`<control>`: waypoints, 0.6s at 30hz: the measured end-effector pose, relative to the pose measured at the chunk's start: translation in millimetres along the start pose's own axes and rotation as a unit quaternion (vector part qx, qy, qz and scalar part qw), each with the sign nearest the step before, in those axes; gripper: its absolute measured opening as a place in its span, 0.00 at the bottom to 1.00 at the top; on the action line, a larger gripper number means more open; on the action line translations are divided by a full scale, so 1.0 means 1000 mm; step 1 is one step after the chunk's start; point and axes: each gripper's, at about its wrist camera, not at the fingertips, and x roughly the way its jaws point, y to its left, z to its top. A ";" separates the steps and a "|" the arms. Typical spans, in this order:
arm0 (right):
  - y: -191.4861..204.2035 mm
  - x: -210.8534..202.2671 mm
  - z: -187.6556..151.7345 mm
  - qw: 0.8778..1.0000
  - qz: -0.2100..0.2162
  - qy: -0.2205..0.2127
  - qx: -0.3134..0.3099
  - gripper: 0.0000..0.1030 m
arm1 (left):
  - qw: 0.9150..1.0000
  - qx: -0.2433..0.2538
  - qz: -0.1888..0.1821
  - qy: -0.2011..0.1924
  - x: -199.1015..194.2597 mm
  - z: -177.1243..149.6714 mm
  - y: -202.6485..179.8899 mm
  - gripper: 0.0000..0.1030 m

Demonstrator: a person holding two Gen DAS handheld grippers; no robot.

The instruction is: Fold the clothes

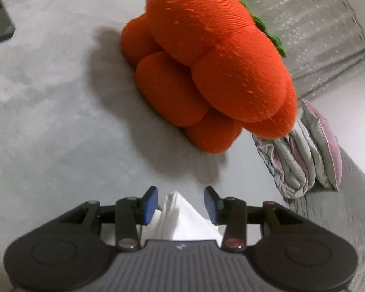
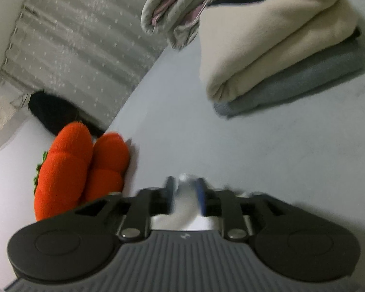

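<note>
In the left wrist view my left gripper [image 1: 180, 203] is open over the grey bed; a corner of white cloth [image 1: 182, 219] rises between its blue pads without being pinched. In the right wrist view my right gripper [image 2: 185, 194] has its jaws close together on a blurred white cloth [image 2: 186, 202]. A stack of folded clothes, cream [image 2: 277, 46] on top of grey [image 2: 301, 82], lies on the bed at the upper right of that view.
A big orange plush carrot [image 1: 214, 65] lies ahead of the left gripper and shows at the left of the right wrist view [image 2: 77, 168]. A folded grey-and-pink quilt [image 1: 301, 155] sits at the right. A grey curtain [image 2: 85, 43] hangs beyond the bed edge.
</note>
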 end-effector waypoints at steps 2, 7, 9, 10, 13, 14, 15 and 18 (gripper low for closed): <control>-0.001 -0.005 0.005 1.000 -0.005 -0.015 0.005 0.42 | 0.999 0.033 0.002 -0.003 0.000 -0.003 -0.009 0.41; 0.018 -0.009 -0.004 0.996 -0.029 -0.031 -0.077 0.42 | 0.990 0.143 0.019 -0.010 0.010 -0.023 -0.039 0.41; 0.031 -0.006 -0.017 0.990 -0.037 -0.030 -0.131 0.42 | 0.983 0.183 0.019 -0.009 0.016 -0.035 -0.050 0.41; 0.037 -0.003 -0.025 0.986 -0.039 -0.027 -0.159 0.42 | 0.979 0.203 0.019 -0.007 0.019 -0.042 -0.054 0.41; 0.056 0.007 -0.049 0.969 -0.045 -0.018 -0.242 0.42 | 0.969 0.245 0.021 0.009 0.030 -0.057 -0.062 0.41; 0.063 0.010 -0.058 0.962 -0.047 -0.014 -0.269 0.42 | 0.966 0.256 0.025 0.011 0.033 -0.062 -0.063 0.41; 0.069 0.014 -0.066 0.954 -0.049 -0.011 -0.296 0.42 | 0.963 0.267 0.028 0.010 0.037 -0.066 -0.063 0.41; 0.079 0.029 -0.087 0.935 -0.056 0.006 -0.350 0.42 | 0.954 0.296 0.043 -0.003 0.044 -0.075 -0.063 0.41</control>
